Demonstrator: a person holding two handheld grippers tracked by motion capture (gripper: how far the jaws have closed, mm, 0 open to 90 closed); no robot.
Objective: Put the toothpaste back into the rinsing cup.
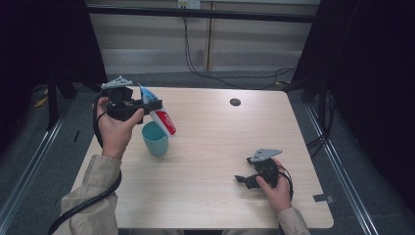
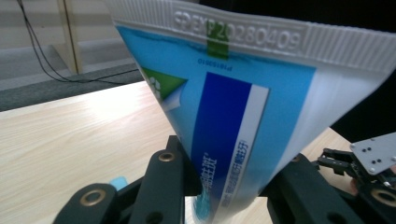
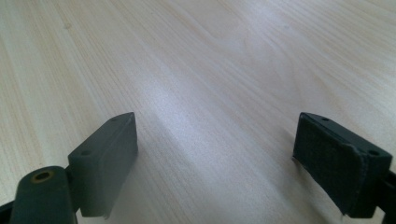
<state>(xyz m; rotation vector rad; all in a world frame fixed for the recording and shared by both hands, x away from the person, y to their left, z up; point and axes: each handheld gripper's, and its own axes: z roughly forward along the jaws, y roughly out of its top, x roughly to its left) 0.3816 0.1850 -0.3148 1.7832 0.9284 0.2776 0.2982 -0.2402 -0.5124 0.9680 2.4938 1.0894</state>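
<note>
Toothpaste tube (image 1: pixel 159 113) clamped in left gripper (image 1: pixel 147 105) above teal cup (image 1: pixel 155 138); right gripper (image 1: pixel 241 179) jaws apart.

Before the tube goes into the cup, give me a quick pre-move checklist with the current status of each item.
1. Left gripper shut on the toothpaste tube: ok, jaws clamp its flat end in the left gripper view.
2. Tube's lower end over the teal cup: ok, hanging tilted at the rim.
3. Cup upright: ok.
4. Cup empty inside: cannot tell.
5. Right gripper away from the cup: ok, low over the table, jaws open.
</note>
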